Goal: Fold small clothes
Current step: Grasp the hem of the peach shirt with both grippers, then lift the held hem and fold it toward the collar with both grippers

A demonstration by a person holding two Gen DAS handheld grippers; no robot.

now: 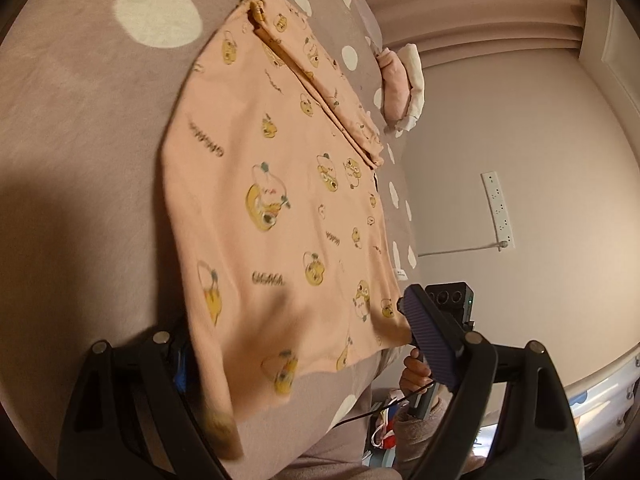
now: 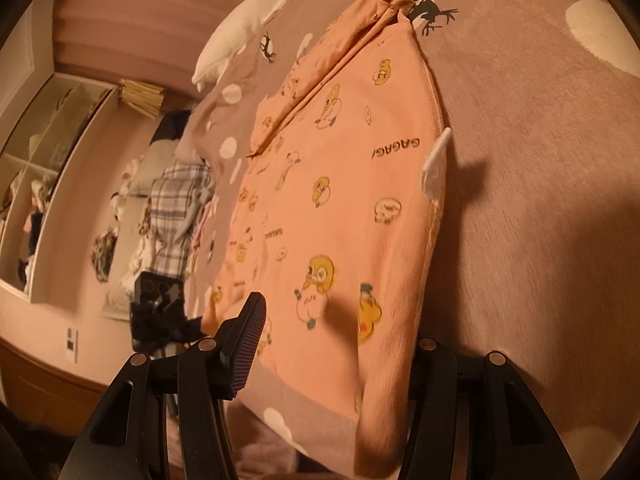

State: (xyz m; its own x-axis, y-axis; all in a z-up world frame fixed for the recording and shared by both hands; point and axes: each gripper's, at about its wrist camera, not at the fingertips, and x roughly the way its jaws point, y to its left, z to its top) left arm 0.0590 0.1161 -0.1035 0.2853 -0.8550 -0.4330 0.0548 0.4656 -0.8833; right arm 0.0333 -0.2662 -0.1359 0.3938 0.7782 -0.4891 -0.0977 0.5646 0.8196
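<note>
**Peach top half-folded, both grippers at its near hem**

The peach duck-print top (image 1: 280, 184) lies flat on the dotted mauve bedspread (image 1: 80, 160). One sleeve (image 1: 316, 84) is already folded lengthwise over the top's body, and the side edges look tucked in, so the narrowing folds seem done. The body is still at full length, so the fold from hem to collar is probably what remains. The left gripper (image 1: 292, 328) is at one corner of the top's hem with its jaws wide apart and cloth draped between them. The right gripper (image 2: 340, 332) is at the other corner with its jaws partly apart around the hem, apparently not pinching it. A white tag (image 2: 436, 160) sticks up from the top's side seam.
</note>
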